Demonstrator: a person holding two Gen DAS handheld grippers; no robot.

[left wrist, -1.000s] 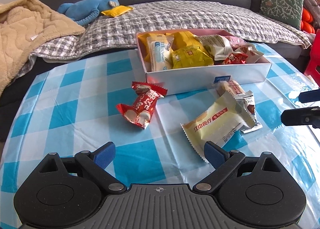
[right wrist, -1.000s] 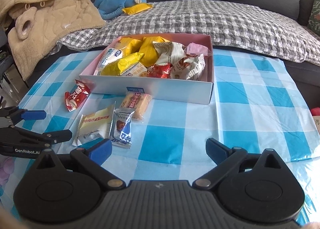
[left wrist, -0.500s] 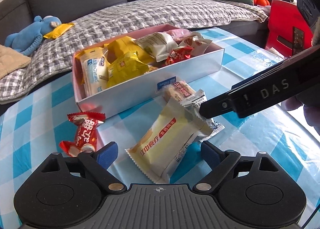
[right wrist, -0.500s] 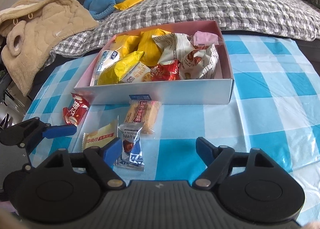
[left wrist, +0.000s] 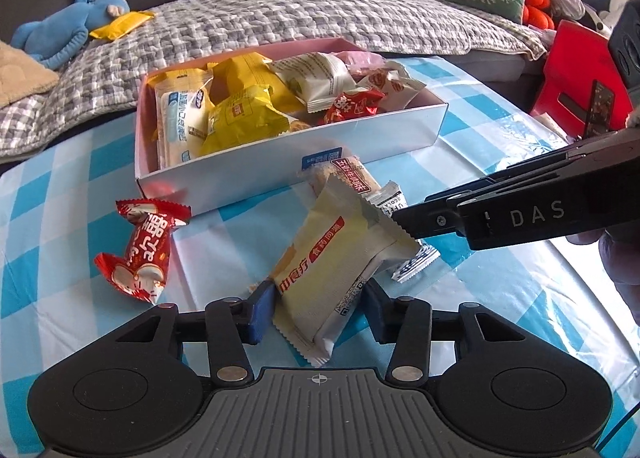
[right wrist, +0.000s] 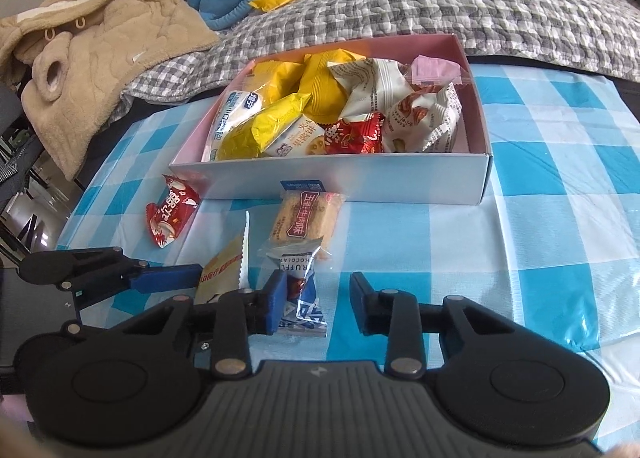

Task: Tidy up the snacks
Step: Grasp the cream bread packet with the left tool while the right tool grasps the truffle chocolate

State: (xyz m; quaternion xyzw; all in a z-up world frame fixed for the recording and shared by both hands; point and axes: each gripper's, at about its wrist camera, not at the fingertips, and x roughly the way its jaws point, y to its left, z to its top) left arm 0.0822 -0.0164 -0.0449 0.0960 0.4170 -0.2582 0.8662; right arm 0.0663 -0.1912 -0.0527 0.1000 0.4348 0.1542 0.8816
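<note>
Both hand-held grippers are now sitting closer to the loose snacks than a second ago, and their jaws, wide apart then, are closing. On the left hand-held gripper (left wrist: pixel 318 308), the blue pads are pressing the sides of the cream pastry packet (left wrist: pixel 340 258), which is tilting up off the table (left wrist: pixel 60 226). On the right hand-held gripper (right wrist: pixel 318 300), the jaws are closing around the truffle chocolate sachet (right wrist: pixel 298 286); the left pad is touching it, while the right pad is standing clear, so nothing is gripped yet.

Handling judgement: both packets are looking light, crinkly and slippery, with soft contents that are likely crushing under a hard squeeze. Taking hold across the filled middle, not the serrated seal, is advisable.

Legible writing: "TRUFFLE CHOCOLATE" is partly showing on the sachet, and "DAS" on the right tool's finger in the left wrist view. Chinese lettering is appearing on the cream packet, the oat bar (right wrist: pixel 306 220) and the red candy wrapper (left wrist: pixel 140 250). All four loose items are lying in front of the snack box (right wrist: pixel 360 178).
</note>
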